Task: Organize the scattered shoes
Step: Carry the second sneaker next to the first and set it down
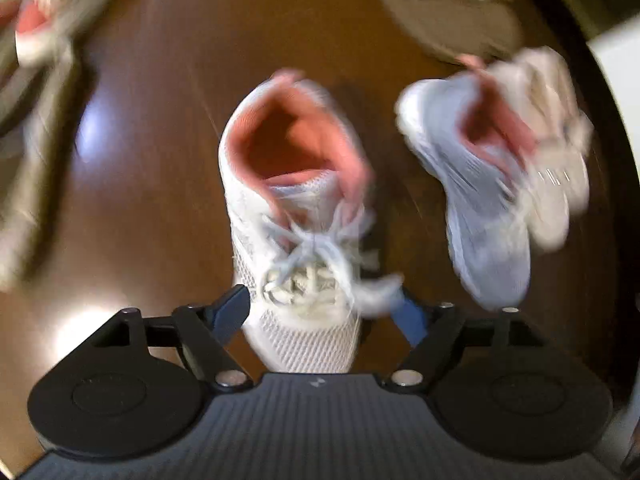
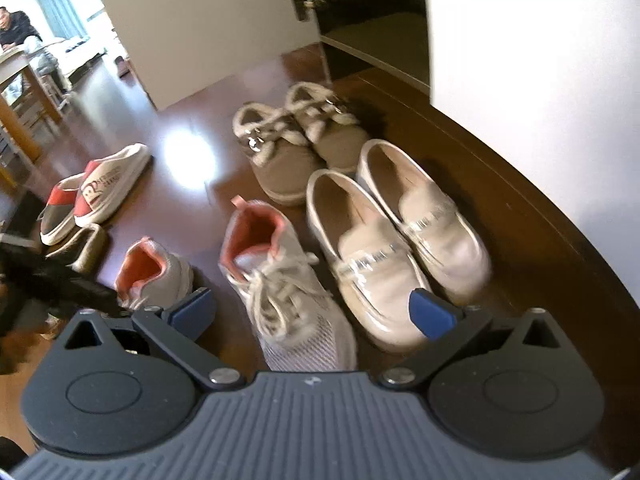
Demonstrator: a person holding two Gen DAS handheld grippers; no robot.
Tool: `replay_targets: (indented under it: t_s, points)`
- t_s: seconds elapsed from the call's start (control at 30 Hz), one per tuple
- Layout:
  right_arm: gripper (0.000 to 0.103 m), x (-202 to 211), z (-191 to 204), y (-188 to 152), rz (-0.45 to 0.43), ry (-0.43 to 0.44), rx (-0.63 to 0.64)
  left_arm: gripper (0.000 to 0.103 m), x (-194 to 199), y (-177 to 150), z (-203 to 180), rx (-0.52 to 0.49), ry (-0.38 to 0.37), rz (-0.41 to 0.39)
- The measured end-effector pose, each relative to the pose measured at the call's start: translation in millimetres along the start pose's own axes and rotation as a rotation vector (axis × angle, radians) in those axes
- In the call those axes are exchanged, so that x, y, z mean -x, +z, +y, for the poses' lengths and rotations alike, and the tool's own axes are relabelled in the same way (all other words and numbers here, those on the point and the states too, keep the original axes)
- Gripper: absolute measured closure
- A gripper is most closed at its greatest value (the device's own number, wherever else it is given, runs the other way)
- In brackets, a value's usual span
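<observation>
A white mesh sneaker with pink lining (image 1: 296, 208) lies toe toward me between the blue pads of my left gripper (image 1: 320, 312), which points straight down at it. The left pad (image 1: 234, 310) touches its side. The right pad (image 1: 410, 320) stands off with a lace draped over it, so the jaws are open. Its mate (image 1: 484, 216) lies to the right against beige loafers (image 1: 556, 160). In the right wrist view my right gripper (image 2: 312, 312) hangs wide open above that mate (image 2: 280, 280), holding nothing. The first sneaker (image 2: 154, 272) sits left of it, beside the blurred black left gripper (image 2: 72, 292).
Two beige loafers (image 2: 400, 240) stand side by side near the dark skirting (image 2: 520, 200) of a white wall. Behind them is a pair of brown fur-lined shoes (image 2: 292, 148). White and red slippers (image 2: 100, 192) and an olive shoe (image 2: 86, 246) lie left. A person (image 2: 16, 28) sits far off.
</observation>
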State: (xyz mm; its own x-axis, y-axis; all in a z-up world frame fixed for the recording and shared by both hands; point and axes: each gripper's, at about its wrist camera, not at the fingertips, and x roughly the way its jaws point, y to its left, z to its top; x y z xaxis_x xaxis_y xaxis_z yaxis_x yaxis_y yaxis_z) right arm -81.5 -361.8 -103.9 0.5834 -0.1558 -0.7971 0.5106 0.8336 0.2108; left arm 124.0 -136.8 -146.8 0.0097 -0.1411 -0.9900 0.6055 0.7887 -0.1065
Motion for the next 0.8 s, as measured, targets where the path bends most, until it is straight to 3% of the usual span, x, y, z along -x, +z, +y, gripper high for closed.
replay_targets:
  t_s: [0.13,0.33,0.43,0.53,0.57,0.63,0.73,0.8]
  points:
    - [0.001,-12.9,34.1,-14.8,0.044,0.102,0.067,0.017,75.7,-17.3,13.3,-0.063,0.106,-0.133]
    - [0.001,-51.4,111.5,-30.0,0.073,0.231,0.256,0.009,155.2,-25.8,30.5,-0.036,0.061,-0.284]
    - [0.001,-82.2,154.1,-35.4,0.079,0.264,0.334,0.009,161.9,-20.5,37.0,-0.005,0.018,-0.282]
    - [0.001,-121.0,193.4,-42.7,0.075,0.199,0.394,0.009,163.3,-10.0,45.7,0.011,-0.015,-0.255]
    - [0.004,-130.6,198.9,-45.5,0.073,0.182,0.408,0.009,161.4,-6.8,47.1,0.010,-0.015,-0.245]
    - [0.037,-148.7,208.6,-51.1,0.071,0.151,0.436,0.009,157.2,-0.9,50.1,0.011,-0.014,-0.227]
    - [0.055,-157.9,204.7,-53.4,0.090,0.172,0.463,0.009,154.3,5.0,55.4,0.032,-0.025,-0.224]
    - [0.076,-152.0,195.7,-53.9,0.093,0.191,0.508,0.009,152.5,7.4,58.0,0.044,-0.042,-0.227]
